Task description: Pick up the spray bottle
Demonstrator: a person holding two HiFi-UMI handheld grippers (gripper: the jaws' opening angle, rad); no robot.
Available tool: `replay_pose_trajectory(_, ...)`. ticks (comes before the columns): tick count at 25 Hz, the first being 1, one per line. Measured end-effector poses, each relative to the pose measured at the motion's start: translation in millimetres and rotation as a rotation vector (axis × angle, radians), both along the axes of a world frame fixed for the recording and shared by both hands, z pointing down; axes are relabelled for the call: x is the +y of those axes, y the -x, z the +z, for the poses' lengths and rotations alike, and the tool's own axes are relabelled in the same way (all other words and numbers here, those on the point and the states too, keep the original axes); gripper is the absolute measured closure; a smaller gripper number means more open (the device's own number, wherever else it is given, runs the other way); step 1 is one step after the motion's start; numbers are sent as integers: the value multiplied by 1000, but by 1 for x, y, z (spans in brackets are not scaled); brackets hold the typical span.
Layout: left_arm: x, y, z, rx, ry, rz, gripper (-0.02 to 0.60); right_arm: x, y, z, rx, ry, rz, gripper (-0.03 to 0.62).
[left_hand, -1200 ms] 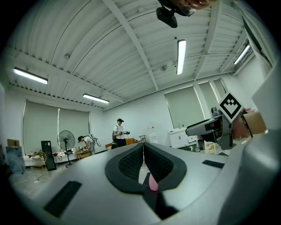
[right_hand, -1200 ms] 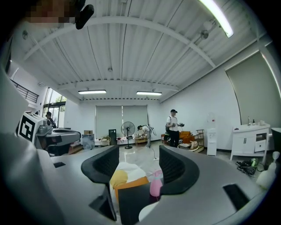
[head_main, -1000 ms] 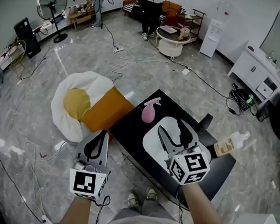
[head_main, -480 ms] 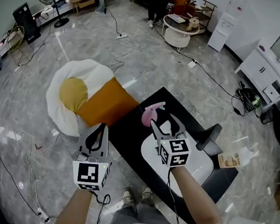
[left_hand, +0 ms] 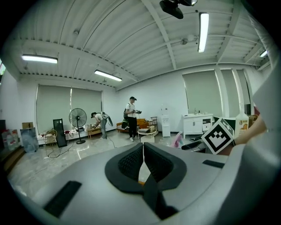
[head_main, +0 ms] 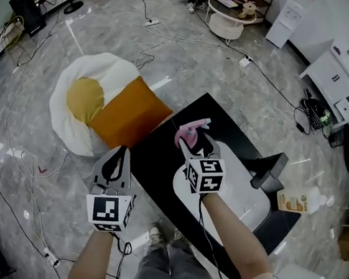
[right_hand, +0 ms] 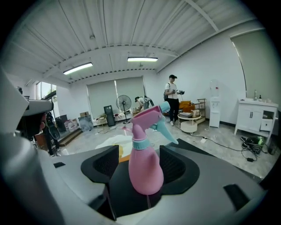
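i had the right gripper (head_main: 194, 145) up at the pink spray bottle (head_main: 186, 133), jaws spread apart with the bottle's round body standing between them. in the right gripper view a gap showed between one pad and the bottle. the other pad sat just beside it, and i could not tell whether it touched. the bottle stood upright on the black table (head_main: 160, 156), near its edge and just beside a white oval mat (head_main: 245, 203). the left gripper (head_main: 120, 156) hung off the table's side over the floor, jaws pressed together on nothing.
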State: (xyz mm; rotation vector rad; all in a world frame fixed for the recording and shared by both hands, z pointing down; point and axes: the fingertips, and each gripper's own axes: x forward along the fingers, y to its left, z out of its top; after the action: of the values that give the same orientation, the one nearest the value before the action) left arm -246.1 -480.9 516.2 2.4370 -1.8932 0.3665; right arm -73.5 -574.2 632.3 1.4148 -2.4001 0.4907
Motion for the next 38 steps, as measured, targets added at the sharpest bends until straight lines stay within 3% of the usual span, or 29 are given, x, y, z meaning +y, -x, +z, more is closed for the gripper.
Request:
replay_pose_trajectory(4,-3,5,16,10,34,-36,558,-15,0,11,-10,9,18,296)
replay_pose_trajectory(9,1,6,22,-15,57,-31,558,-27,10,13,56,-16,-36,298)
replay_pose_trajectory(13,7,7,23,-32,71,-34,558,-33,14,6,69,-36,-35,361)
replay_pose_trajectory(17,10,4,13,-36,68,-17,558,-29,15,-17,63,-83,-49,376)
replay_pose_trajectory(30,31,-2,-81,-47,-61,3,558,43,5,-186,-40,-302,-160,388)
replay_pose_trajectory(36,64,-15,-136,-115,-139,82,557,103,-4,-270,-94,-422,-204,395)
replay_pose_trajectory(38,75,-12,-152,-96,-160,76,558,123,-9,-292,-118,-448,-215,401)
